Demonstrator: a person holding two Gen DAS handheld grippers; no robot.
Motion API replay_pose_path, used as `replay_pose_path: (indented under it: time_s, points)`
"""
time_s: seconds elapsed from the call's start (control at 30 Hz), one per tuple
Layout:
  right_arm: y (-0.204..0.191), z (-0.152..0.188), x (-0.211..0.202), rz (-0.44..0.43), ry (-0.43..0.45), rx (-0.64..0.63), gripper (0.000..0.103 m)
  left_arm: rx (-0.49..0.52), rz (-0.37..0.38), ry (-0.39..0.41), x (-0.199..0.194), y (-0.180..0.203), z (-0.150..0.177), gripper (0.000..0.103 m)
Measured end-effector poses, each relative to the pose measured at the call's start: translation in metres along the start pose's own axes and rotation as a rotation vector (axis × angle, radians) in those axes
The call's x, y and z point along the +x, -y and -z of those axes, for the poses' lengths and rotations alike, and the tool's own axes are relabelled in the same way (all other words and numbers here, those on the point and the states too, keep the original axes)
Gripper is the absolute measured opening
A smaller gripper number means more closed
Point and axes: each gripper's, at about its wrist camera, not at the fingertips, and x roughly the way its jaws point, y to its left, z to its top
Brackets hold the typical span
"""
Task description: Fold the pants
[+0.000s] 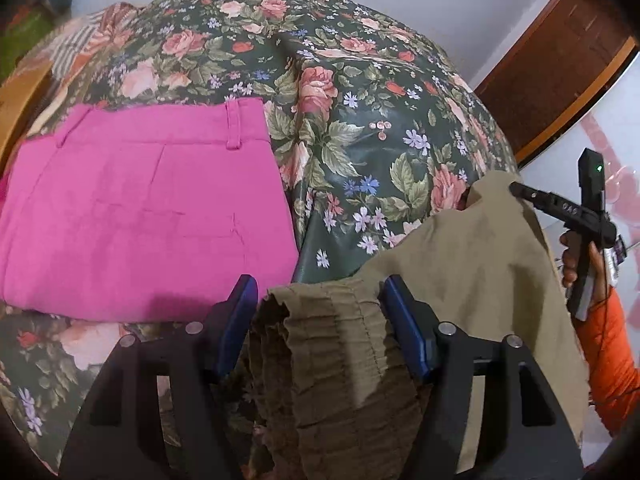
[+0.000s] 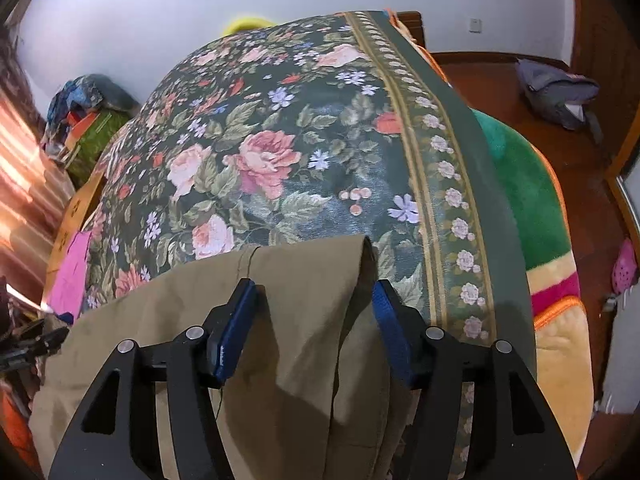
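Observation:
Khaki pants (image 1: pixel 472 256) lie over the near edge of the floral bedspread (image 1: pixel 360 120). In the left wrist view my left gripper (image 1: pixel 318 292) stands open, its blue pads on either side of the gathered elastic waistband (image 1: pixel 320 344). In the right wrist view my right gripper (image 2: pixel 314 296) is open around a folded edge of the khaki pants (image 2: pixel 304 280). The right gripper also shows in the left wrist view (image 1: pixel 516 189), at the cloth's far corner, held by a hand in an orange sleeve.
Folded pink pants (image 1: pixel 144 208) lie on the bed to the left, and show in the right wrist view (image 2: pixel 70 276). A green and yellow blanket (image 2: pixel 528 200) hangs off the bed's right side. A grey bag (image 2: pixel 560 92) lies on the wooden floor.

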Motion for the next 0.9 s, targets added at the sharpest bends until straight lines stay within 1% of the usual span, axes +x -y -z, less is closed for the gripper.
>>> replay_pose_path:
  time_s: [0.07, 0.1, 0.13, 0.23, 0.3, 0.4, 0.57, 0.6, 0.7, 0.8, 0.9]
  points:
    - [-0.005, 0.000, 0.000, 0.005, 0.003, -0.029, 0.048, -0.014, 0.006, 0.006, -0.001, -0.001, 0.003, 0.063]
    - [-0.009, 0.002, -0.002, 0.002, 0.006, -0.050, 0.040, -0.024, 0.005, 0.007, -0.001, -0.001, 0.005, 0.062]
    - [-0.013, -0.001, 0.001, 0.003, 0.006, -0.061, 0.037, -0.033, 0.000, 0.008, 0.000, -0.001, 0.005, 0.061]
    - [-0.023, -0.001, 0.001, 0.027, 0.023, -0.097, 0.029, -0.042, -0.030, 0.022, -0.004, 0.002, 0.008, 0.057]
    - [-0.029, 0.000, -0.003, 0.040, 0.038, -0.124, 0.023, -0.027, -0.066, 0.040, -0.010, 0.007, 0.010, 0.055]
    - [-0.037, -0.001, -0.009, 0.034, 0.071, -0.150, 0.016, -0.015, -0.094, 0.065, -0.023, 0.009, 0.014, 0.053]
    - [-0.055, -0.006, -0.013, 0.053, 0.106, -0.221, 0.011, -0.033, -0.120, 0.095, -0.040, 0.002, 0.017, 0.052]
    - [-0.058, -0.008, -0.012, 0.057, 0.111, -0.235, 0.008, -0.029, -0.132, 0.101, -0.042, 0.002, 0.017, 0.052]
    - [-0.070, -0.014, -0.006, 0.084, 0.126, -0.273, 0.008, -0.028, -0.176, 0.118, -0.046, -0.001, 0.013, 0.052]
    - [-0.074, -0.024, 0.000, 0.116, 0.137, -0.268, 0.008, -0.055, -0.187, 0.122, -0.047, -0.008, 0.007, 0.052]
    - [-0.082, -0.025, -0.006, 0.163, 0.178, -0.286, 0.009, -0.059, -0.201, 0.128, -0.046, -0.010, 0.004, 0.052]
